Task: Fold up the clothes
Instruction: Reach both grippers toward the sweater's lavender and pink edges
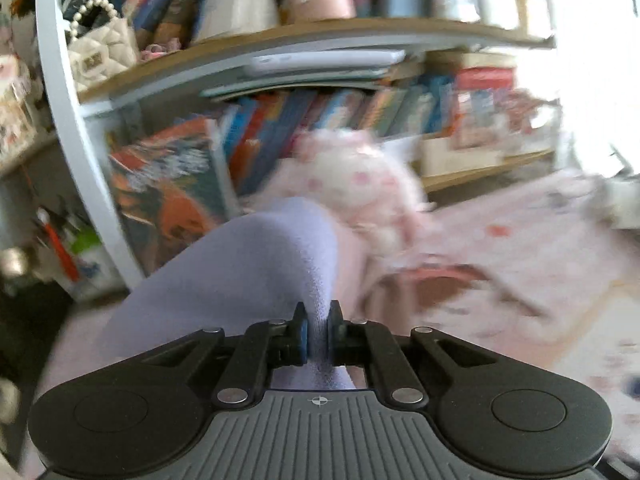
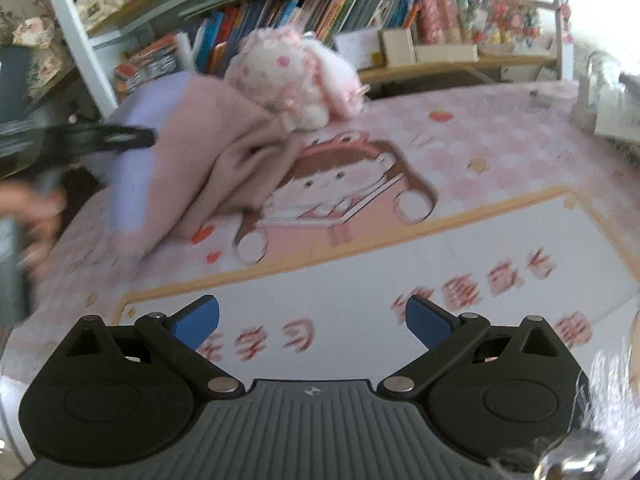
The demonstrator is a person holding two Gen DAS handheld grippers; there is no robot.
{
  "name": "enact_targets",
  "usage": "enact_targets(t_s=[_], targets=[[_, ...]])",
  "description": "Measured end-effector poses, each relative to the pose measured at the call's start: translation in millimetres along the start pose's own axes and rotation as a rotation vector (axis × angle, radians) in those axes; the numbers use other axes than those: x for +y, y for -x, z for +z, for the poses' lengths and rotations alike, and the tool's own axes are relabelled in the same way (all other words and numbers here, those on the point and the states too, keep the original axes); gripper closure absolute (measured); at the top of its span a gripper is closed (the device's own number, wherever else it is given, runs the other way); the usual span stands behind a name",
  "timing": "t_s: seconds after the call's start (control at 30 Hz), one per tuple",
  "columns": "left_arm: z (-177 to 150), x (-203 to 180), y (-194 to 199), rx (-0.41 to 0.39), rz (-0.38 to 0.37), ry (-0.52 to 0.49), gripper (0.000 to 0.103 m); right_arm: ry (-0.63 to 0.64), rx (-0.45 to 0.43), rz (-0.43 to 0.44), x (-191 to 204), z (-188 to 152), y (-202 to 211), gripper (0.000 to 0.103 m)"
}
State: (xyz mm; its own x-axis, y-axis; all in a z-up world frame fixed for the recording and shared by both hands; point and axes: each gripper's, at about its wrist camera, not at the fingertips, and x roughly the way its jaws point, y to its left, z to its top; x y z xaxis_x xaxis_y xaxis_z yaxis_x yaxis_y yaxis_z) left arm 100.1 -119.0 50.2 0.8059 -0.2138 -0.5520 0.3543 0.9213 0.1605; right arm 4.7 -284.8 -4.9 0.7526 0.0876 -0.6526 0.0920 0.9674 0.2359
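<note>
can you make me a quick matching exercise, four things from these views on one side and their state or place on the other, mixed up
Things:
1. left gripper
2. right gripper
3. plush toy
4. white quilted bag

States or places:
A. on the upper shelf, pearl handle
B. open, over the printed mat
C. shut on the lilac and pink garment
D. at the back of the mat, by the books

Pairs: 1-C, 2-B, 3-D, 4-A

Soft matt lilac-and-pink knit garment (image 1: 240, 264); fluffy plush toy (image 2: 296, 76); smooth printed mat (image 2: 500, 168) (slightly glossy); matt black plastic tool (image 2: 312, 320).
</note>
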Motion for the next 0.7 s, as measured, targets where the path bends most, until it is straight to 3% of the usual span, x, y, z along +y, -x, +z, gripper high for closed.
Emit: enact_targets(t_s=[0.17,0.27,0.33,0.43,0.57,0.7], targets=[[-22.3,-64.2,30.3,0.045,-0.181,0.006,0.092,-0.007,-0.031,0.031,-22.1,19.7,6.7,0.002],[-34.3,-62.7,48.5,0.039,-0.160,0.044,0.080,-0.022,-0.013,0.045,-47.2,25.4,4.7,0.006],[-42.3,-61.7,60.7,0.034,-0.145,0.069,0.077,-0.029,0.009,0.046,-63.1,25.9,2.0,0.006],[-54.3,-60.2,78.9,0.027,-0.124,0.107,0.053,-0.024,0.027,0.077,-74.5,24.2,3.2,0.006],[-70.3,-58.2,103.2,0.018,-0.094,0.157,0.050,-0.010,0.048,0.133,-84.1,21.7,5.7,0.006],[-71.3,-44.6,119.0,-0.004,0.020,0.169,0.036,0.028,0.064,0.237,-76.5,19.7,8.9,0.007]])
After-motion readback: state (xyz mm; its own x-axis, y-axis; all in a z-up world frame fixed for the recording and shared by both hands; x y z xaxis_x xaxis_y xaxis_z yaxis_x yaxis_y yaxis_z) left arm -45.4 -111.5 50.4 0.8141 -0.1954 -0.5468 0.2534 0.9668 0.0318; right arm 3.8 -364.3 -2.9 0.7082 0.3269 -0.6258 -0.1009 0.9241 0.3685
